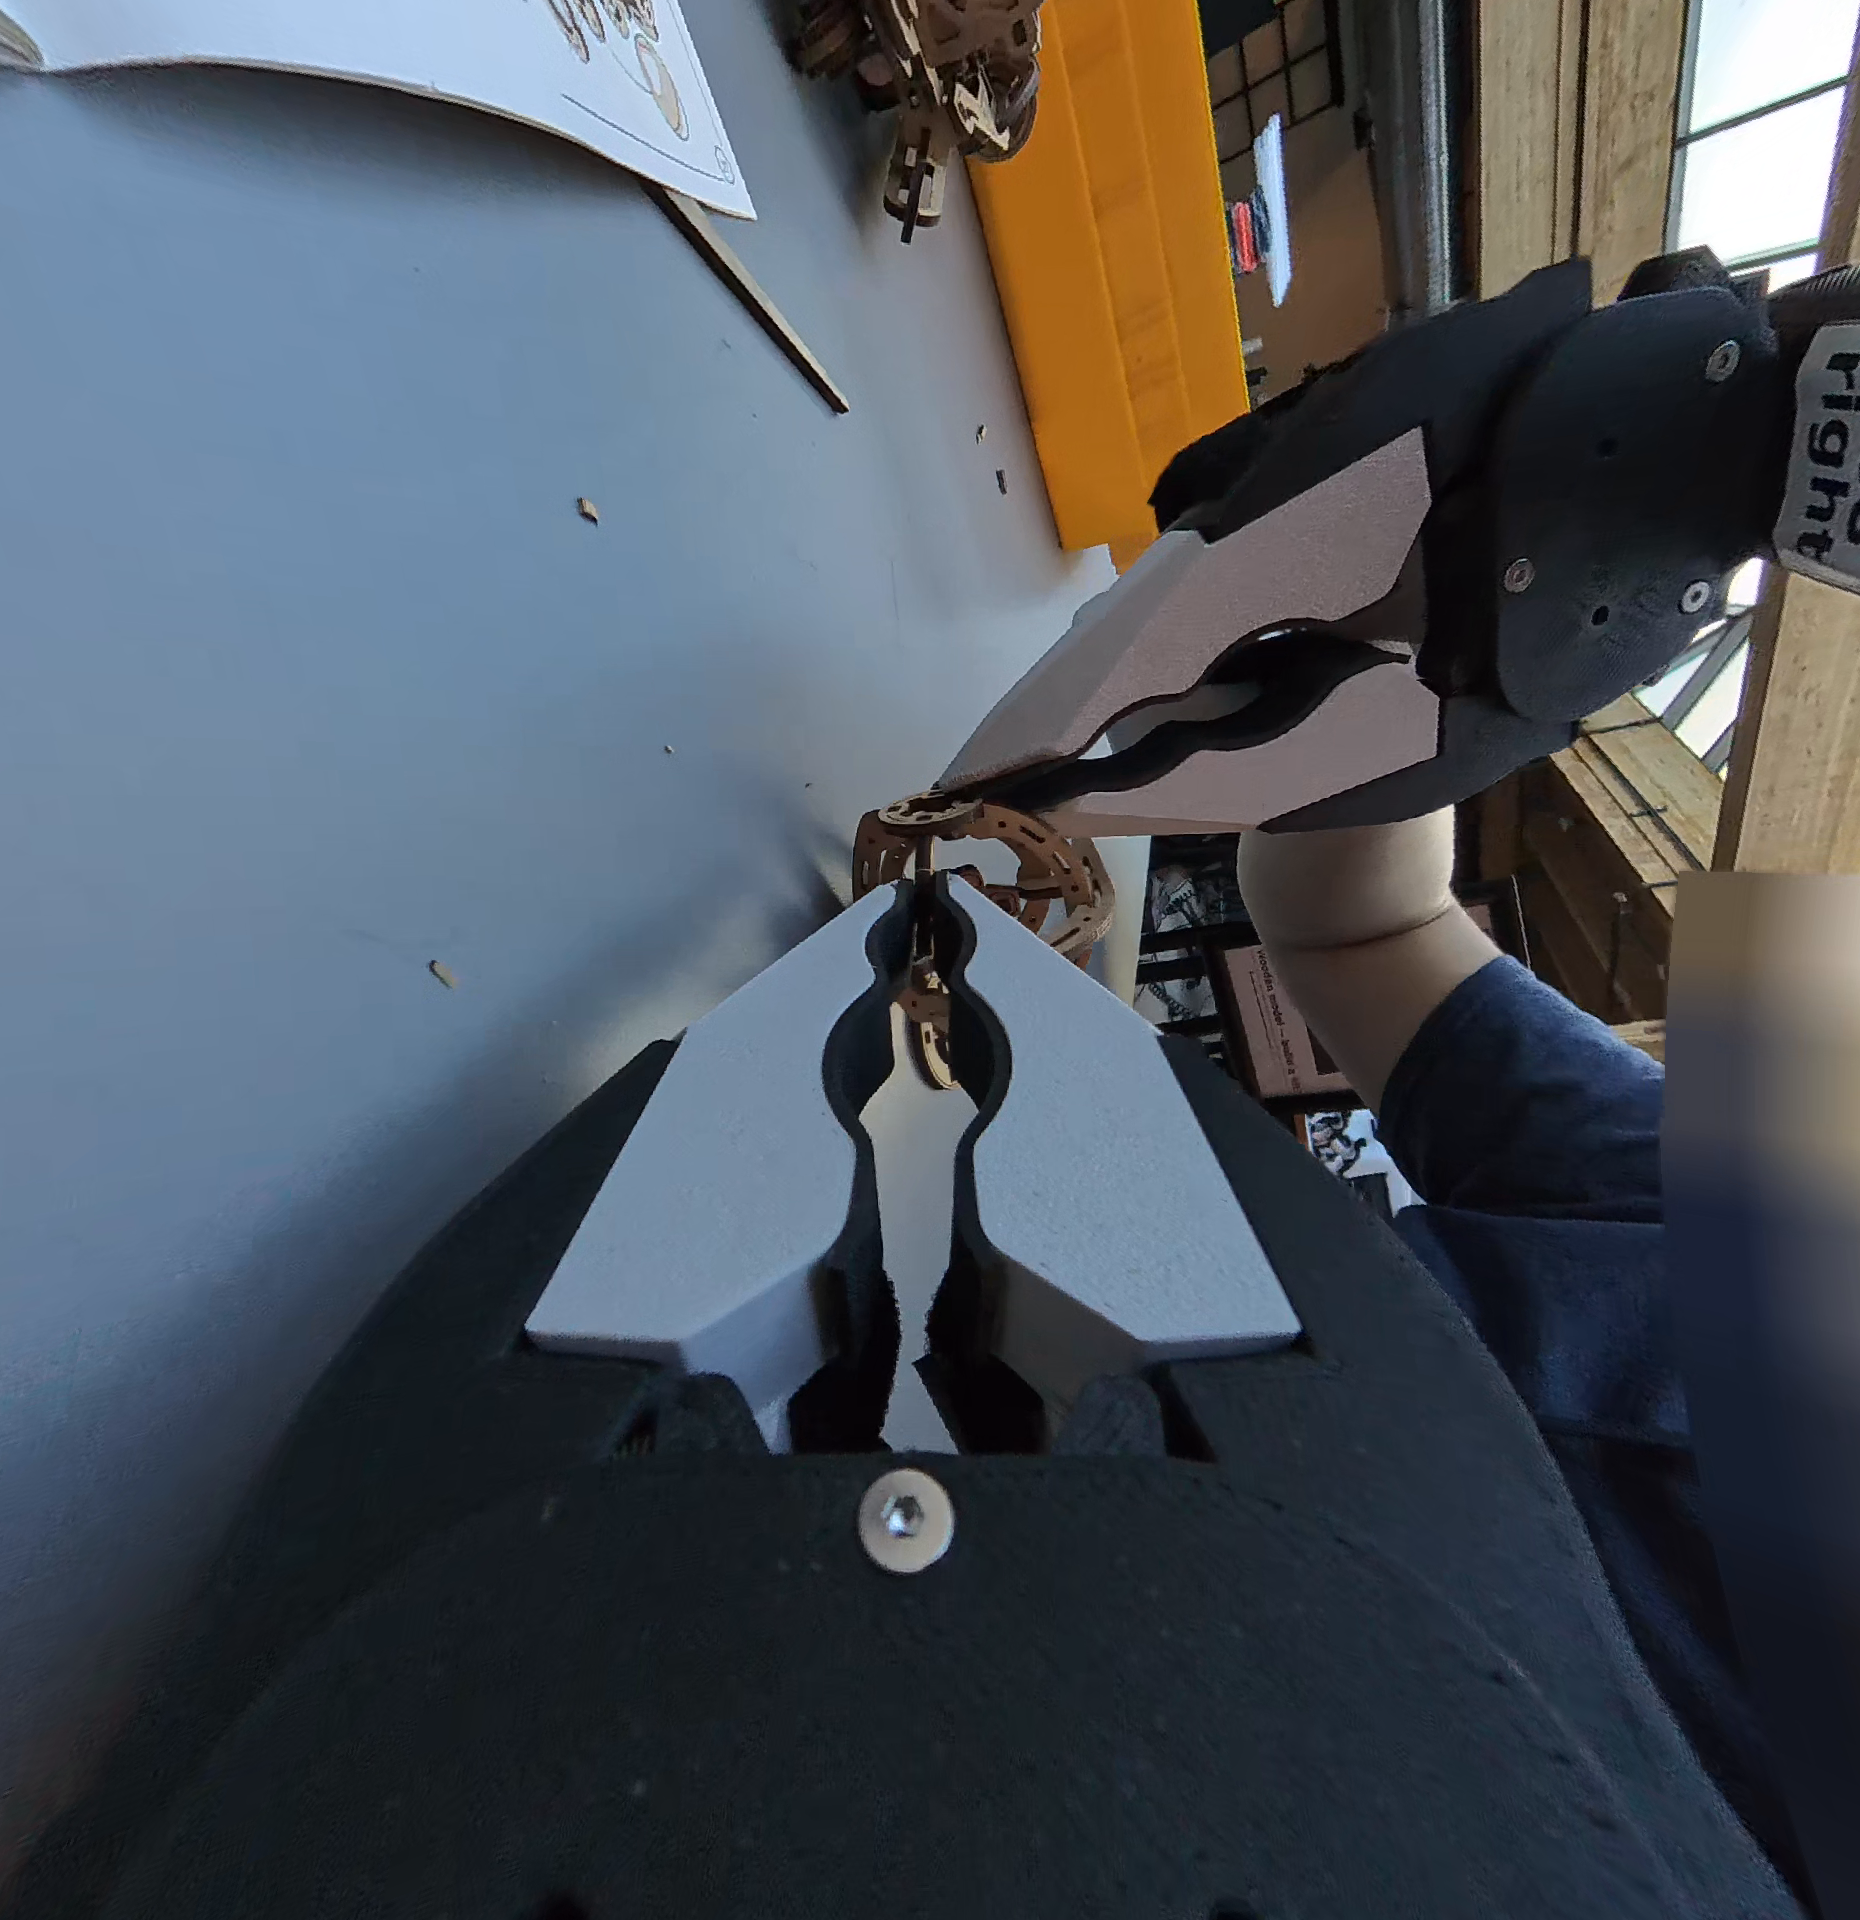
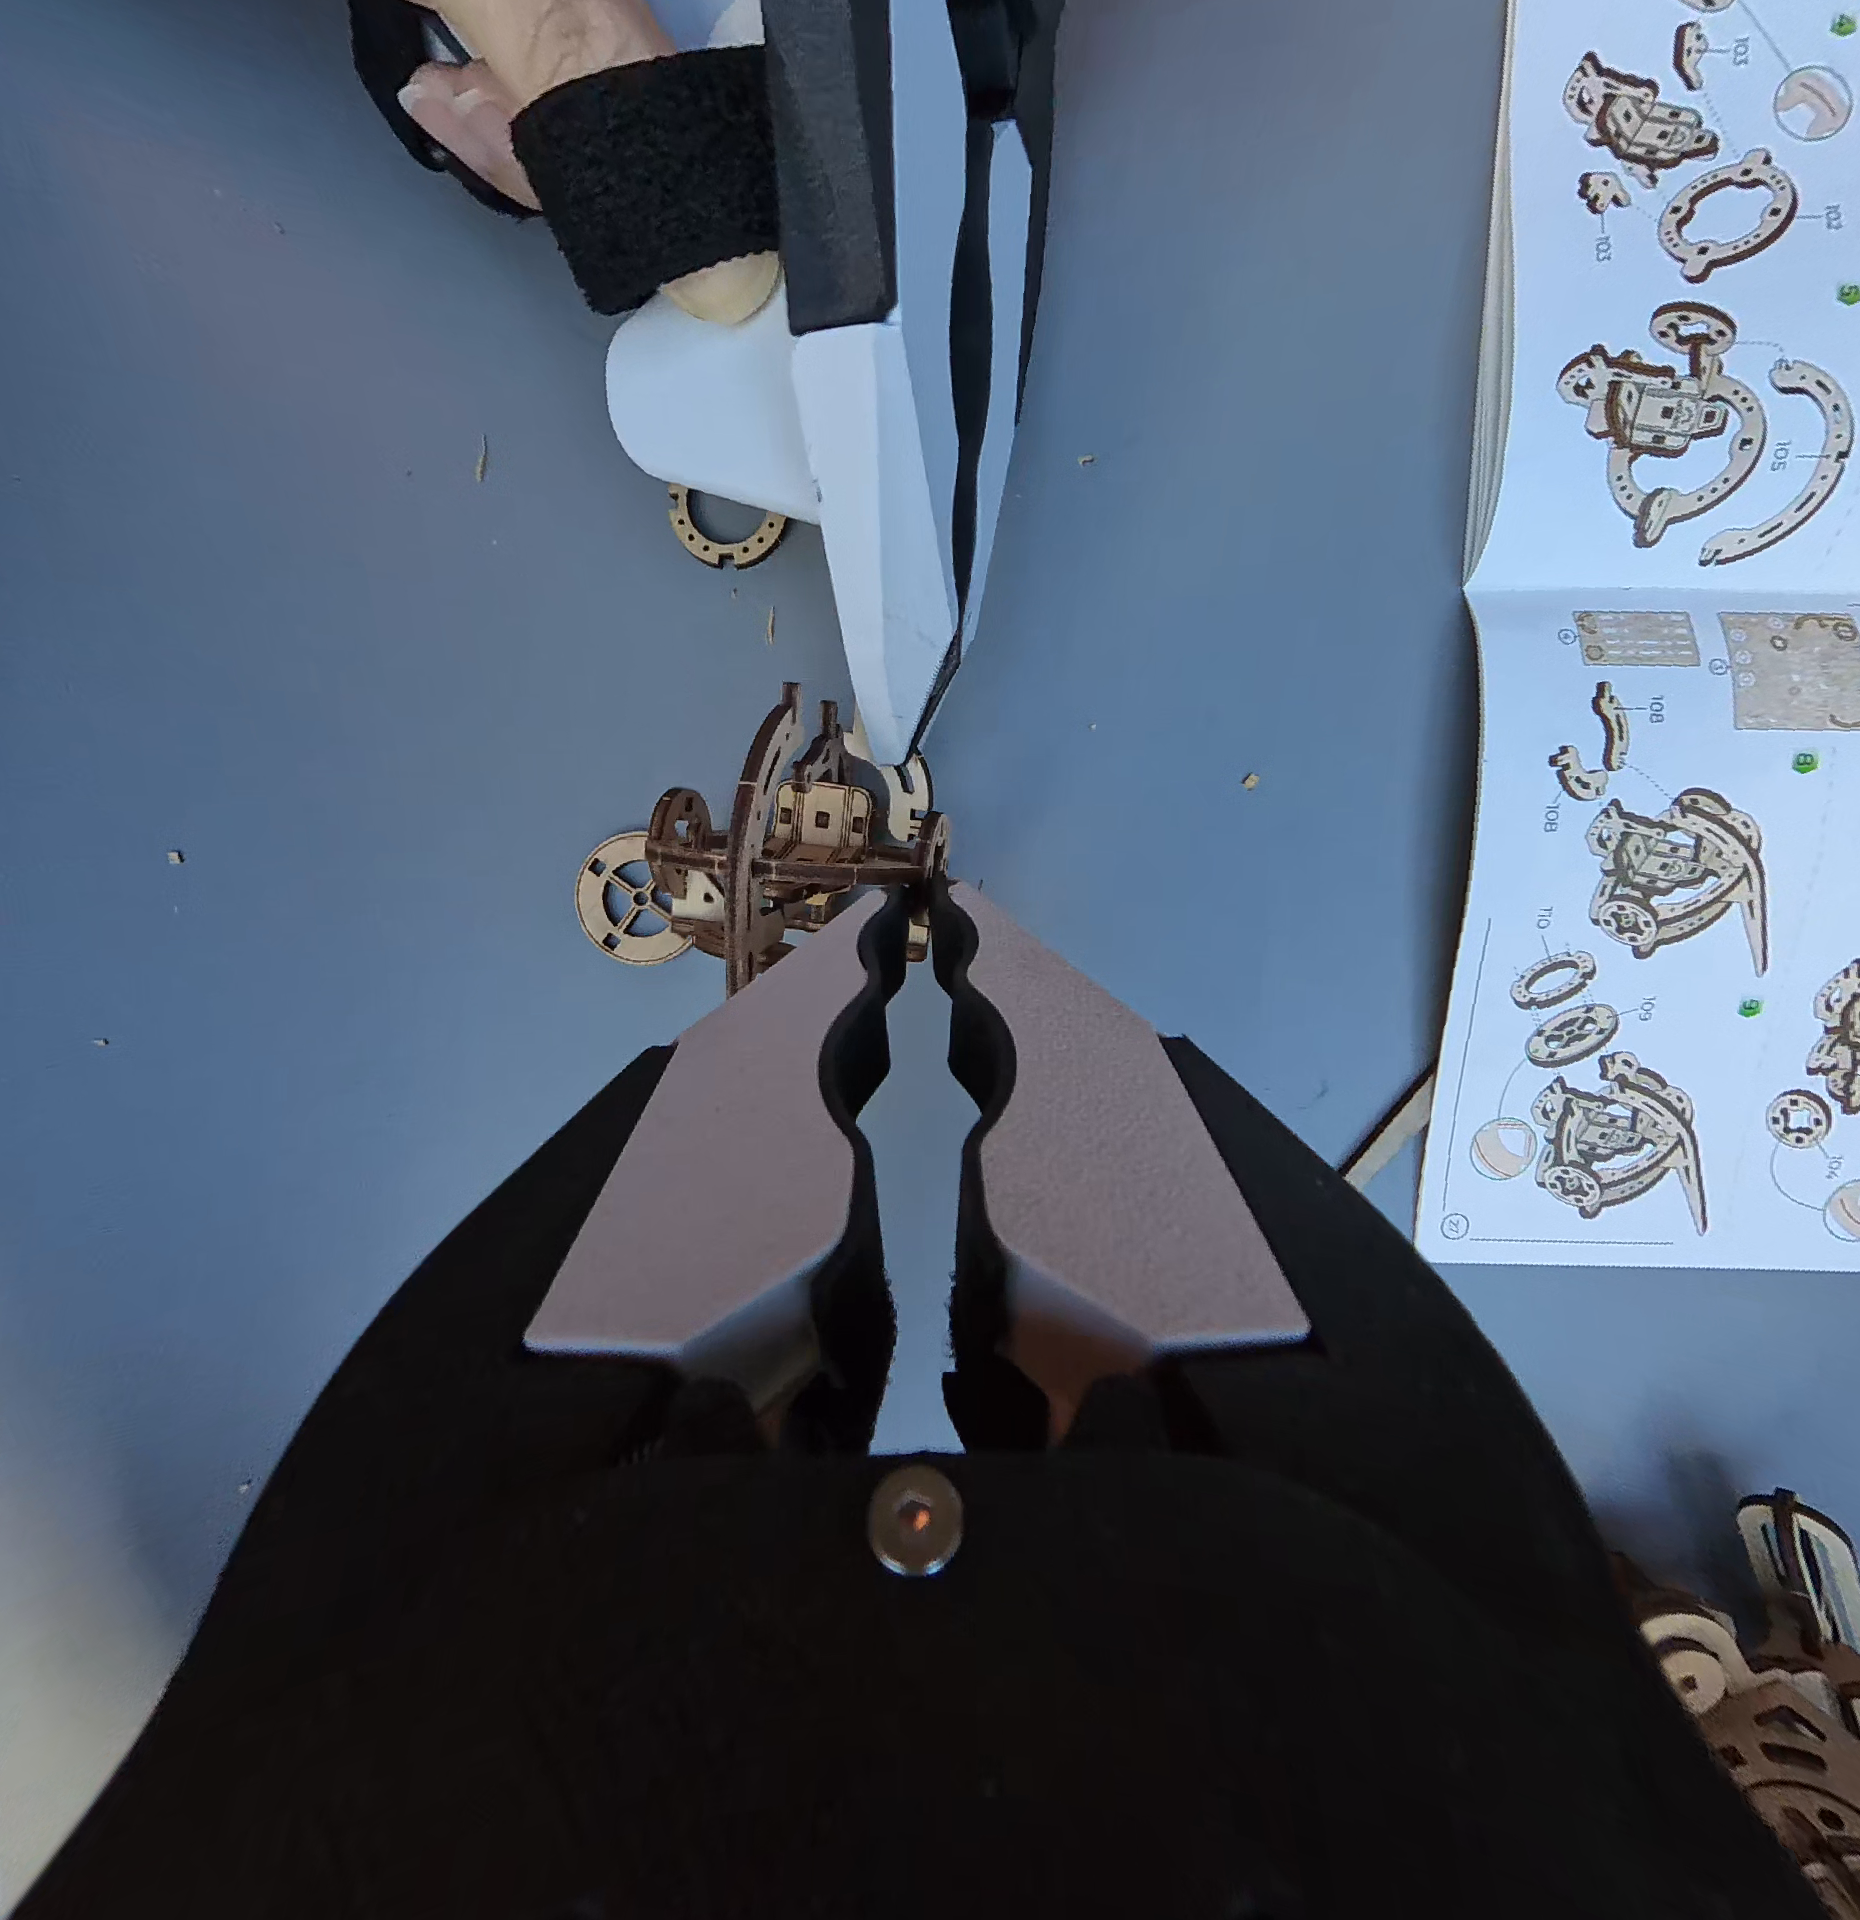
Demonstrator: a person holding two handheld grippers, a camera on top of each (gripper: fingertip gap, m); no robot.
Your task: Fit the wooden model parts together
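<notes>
A small brown wooden model (image 2: 791, 852), with curved arcs and a box-like seat, is held between both grippers above the grey table (image 2: 282, 623). My right gripper (image 2: 910, 899) is shut on the small disc at the model's right end. My left gripper (image 2: 900, 753) comes in from the far side and pinches a light part of the same model. In the left wrist view, my left gripper (image 1: 921, 894) is shut on a thin piece of the model (image 1: 1051, 862), and the right gripper (image 1: 957, 800) clamps the toothed disc on top.
A loose spoked wheel (image 2: 635, 899) and a notched ring (image 2: 723, 530) lie on the table by the model. An open instruction booklet (image 2: 1674, 623) lies to the right. Another wooden assembly (image 2: 1778, 1714) sits at the near right. Small wood chips are scattered about. A yellow panel (image 1: 1113, 260) stands past the table edge. Less than 4 cm separates the two grippers' tips. The loose spoked wheel (image 2: 635, 899) lies around 6 cm away from my right fingertips.
</notes>
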